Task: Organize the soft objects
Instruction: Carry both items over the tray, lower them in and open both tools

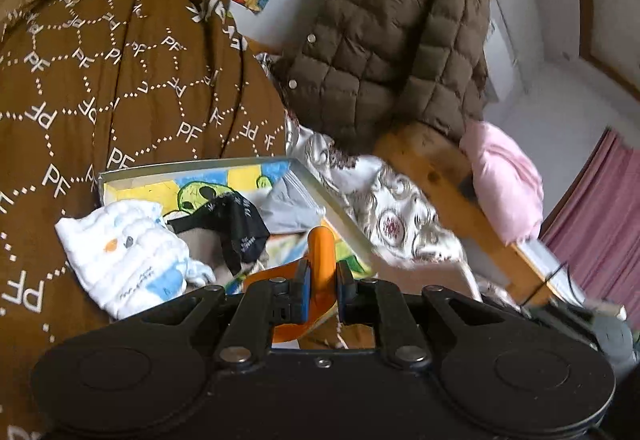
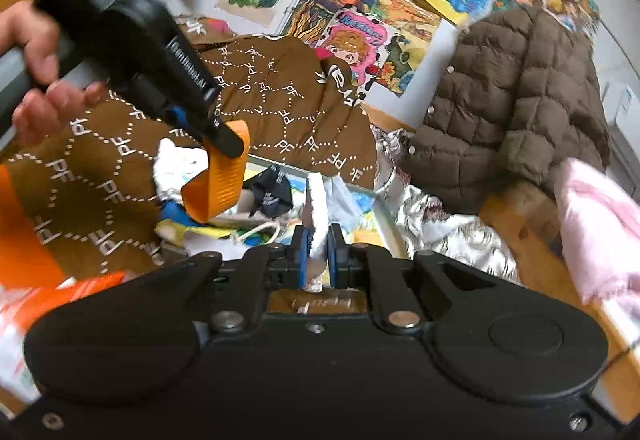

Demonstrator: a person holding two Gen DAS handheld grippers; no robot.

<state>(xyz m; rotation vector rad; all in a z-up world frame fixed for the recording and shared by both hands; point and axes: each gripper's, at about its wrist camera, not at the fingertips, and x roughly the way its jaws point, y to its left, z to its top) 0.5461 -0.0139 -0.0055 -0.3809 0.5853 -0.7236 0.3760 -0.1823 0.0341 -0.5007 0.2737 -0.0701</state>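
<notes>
A shallow box with a colourful cartoon lining lies on the bed. It holds a white patterned cloth, a black garment and a grey cloth. My left gripper is shut on an orange ribbed strap just above the box; it also shows in the right wrist view with the strap hanging down. My right gripper is shut on a white cloth over the box.
A brown quilt printed "PF" is heaped left of the box. A brown quilted jacket hangs over the wooden bed end. A pink cloth and a silver patterned cover lie to the right. Drawings cover the wall.
</notes>
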